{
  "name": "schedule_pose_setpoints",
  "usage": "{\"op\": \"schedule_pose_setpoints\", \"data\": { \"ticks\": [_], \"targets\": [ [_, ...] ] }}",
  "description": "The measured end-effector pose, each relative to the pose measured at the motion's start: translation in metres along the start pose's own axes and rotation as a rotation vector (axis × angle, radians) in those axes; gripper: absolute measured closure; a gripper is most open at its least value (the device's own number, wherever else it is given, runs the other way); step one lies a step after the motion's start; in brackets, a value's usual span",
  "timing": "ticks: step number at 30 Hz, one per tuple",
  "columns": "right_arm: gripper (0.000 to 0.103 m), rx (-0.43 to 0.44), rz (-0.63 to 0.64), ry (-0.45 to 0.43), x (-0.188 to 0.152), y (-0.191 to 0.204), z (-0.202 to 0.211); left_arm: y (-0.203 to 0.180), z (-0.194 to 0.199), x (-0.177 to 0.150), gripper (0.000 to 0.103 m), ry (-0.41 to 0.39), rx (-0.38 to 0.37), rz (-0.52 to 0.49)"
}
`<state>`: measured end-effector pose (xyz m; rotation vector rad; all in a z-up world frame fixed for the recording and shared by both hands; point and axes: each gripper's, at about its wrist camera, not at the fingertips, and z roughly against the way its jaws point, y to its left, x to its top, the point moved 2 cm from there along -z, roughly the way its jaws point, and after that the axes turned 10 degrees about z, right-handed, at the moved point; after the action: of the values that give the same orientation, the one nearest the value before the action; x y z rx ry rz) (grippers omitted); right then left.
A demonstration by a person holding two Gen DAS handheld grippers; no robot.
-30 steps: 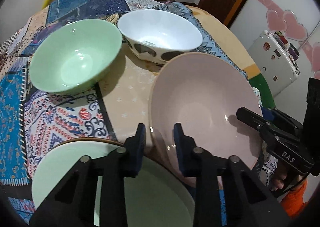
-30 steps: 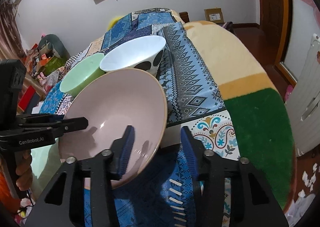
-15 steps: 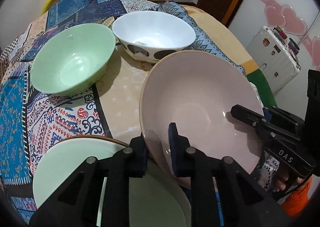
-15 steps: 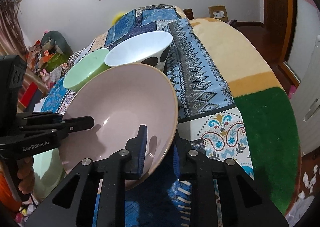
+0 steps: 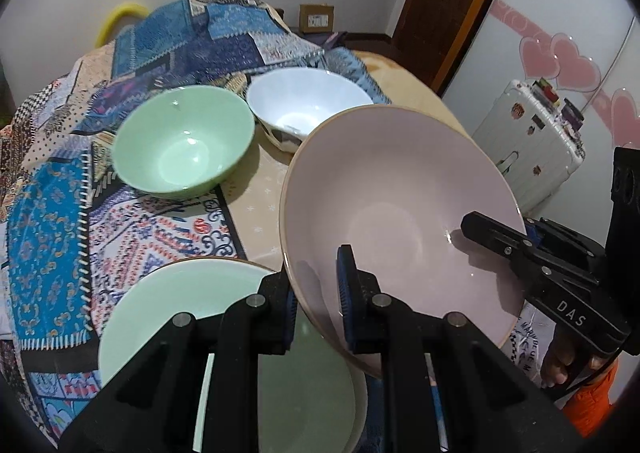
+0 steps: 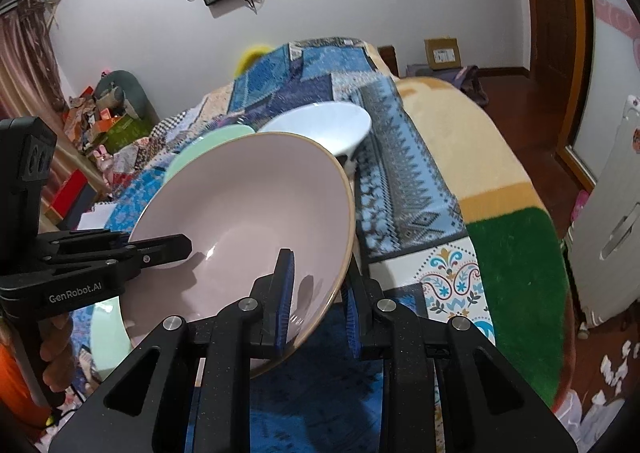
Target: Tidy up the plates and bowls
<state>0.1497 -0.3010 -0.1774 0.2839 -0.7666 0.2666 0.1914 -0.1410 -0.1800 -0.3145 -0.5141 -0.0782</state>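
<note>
Both grippers, left gripper [image 5: 316, 285] and right gripper [image 6: 316, 293], have fingers clamped on opposite rims of the wide pink ceramic bowl [image 5: 400, 213], lifted tilted over the bed near the pale green plate [image 5: 168, 305] (likely its resting place), so next lower it level.

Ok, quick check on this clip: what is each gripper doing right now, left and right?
Left gripper: shut on the rim of the pink plate.
Right gripper: shut on the opposite rim of the same pink plate.
</note>
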Motion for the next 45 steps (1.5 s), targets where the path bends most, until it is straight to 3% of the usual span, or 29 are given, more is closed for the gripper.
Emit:
{"op": "schedule_pose_setpoints", "data": {
  "ticks": [13, 25, 45],
  "targets": [
    [0.082, 0.049, 0.057, -0.06, 0.015, 0.054, 0.011, 0.033, 0.071, -0.018, 0.085, -0.097, 0.034, 0.04],
    [0.082, 0.141, 0.135, -0.064, 0.024, 0.121, -0.001, 0.091, 0.127, -0.045, 0.085, -0.16, 0.108, 0.122],
    [0.082, 0.276, 0.291, 0.02, 0.022, 0.233, -0.049, 0.208, 0.166, -0.104, 0.085, -0.168, 0.211, 0.307]
  ]
}}
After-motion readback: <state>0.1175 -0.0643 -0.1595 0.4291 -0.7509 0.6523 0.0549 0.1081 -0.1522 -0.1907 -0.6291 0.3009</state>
